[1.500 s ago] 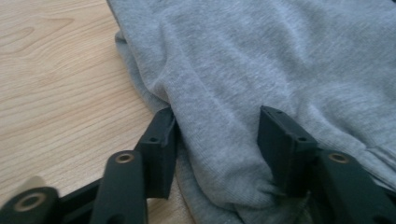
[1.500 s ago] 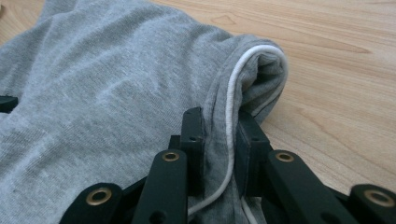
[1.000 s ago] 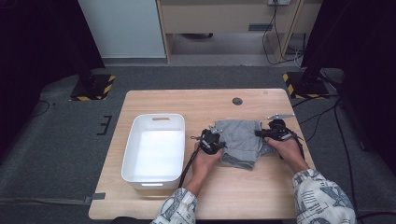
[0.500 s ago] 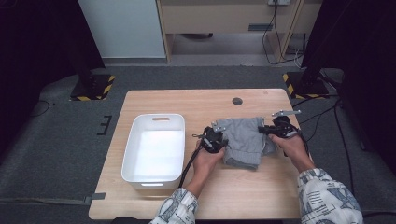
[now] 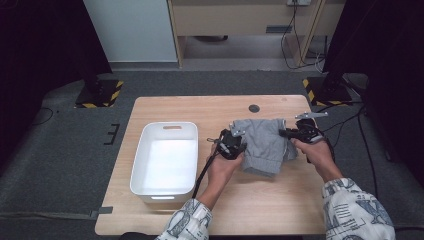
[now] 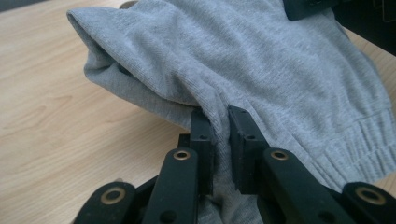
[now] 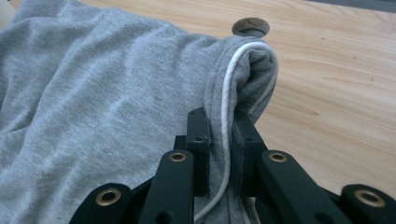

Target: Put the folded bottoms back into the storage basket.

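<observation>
Here the grey garment (image 5: 262,142) hangs stretched between both grippers above the bench (image 5: 200,107), right of the white tub (image 5: 165,157). The left gripper (image 5: 239,142) pinches one edge, and the right gripper (image 5: 286,134) is clamped on a corner with a white cord (image 7: 227,93).

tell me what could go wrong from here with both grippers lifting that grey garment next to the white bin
1. The left gripper pinches only a thin fold of the grey sweatpants; the fabric could slip out as its weight comes off the table.
2. The right gripper clamps the waistband together with the white drawstring; the cord may pull through.
3. The hanging cloth could snag the white bin rim.
</observation>
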Available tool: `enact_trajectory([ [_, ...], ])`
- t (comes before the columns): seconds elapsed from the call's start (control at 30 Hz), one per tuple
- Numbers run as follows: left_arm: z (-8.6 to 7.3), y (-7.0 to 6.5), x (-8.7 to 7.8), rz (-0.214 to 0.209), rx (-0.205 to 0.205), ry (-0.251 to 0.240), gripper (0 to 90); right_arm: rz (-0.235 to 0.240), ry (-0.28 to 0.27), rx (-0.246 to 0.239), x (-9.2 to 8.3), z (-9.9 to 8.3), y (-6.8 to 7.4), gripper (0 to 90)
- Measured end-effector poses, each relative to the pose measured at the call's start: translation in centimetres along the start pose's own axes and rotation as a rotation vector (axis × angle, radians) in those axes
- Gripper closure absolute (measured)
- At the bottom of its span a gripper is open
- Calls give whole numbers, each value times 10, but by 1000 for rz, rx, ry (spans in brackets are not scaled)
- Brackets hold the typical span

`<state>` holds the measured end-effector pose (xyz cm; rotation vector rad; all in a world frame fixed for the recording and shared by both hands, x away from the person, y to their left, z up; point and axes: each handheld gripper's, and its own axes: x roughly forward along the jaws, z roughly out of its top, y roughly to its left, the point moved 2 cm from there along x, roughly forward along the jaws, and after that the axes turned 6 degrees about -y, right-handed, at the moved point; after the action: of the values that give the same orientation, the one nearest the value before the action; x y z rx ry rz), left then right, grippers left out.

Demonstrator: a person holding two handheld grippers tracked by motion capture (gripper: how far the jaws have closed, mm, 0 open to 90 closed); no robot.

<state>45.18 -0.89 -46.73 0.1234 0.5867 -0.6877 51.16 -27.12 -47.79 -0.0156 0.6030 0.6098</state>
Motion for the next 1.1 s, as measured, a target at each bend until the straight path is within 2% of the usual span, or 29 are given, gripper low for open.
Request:
enact_trajectory([
  [0.4, 14, 7, -15, 10, 23, -9, 807, 14, -18, -8, -2, 16, 8, 804],
  [0.7, 20, 5, -25, 15, 23, -27, 807, 20, -30, -16, -7, 26, 13, 804],
  [1.1, 26, 13, -39, 31, 23, -42, 807, 39, -48, -26, -7, 35, 23, 804],
])
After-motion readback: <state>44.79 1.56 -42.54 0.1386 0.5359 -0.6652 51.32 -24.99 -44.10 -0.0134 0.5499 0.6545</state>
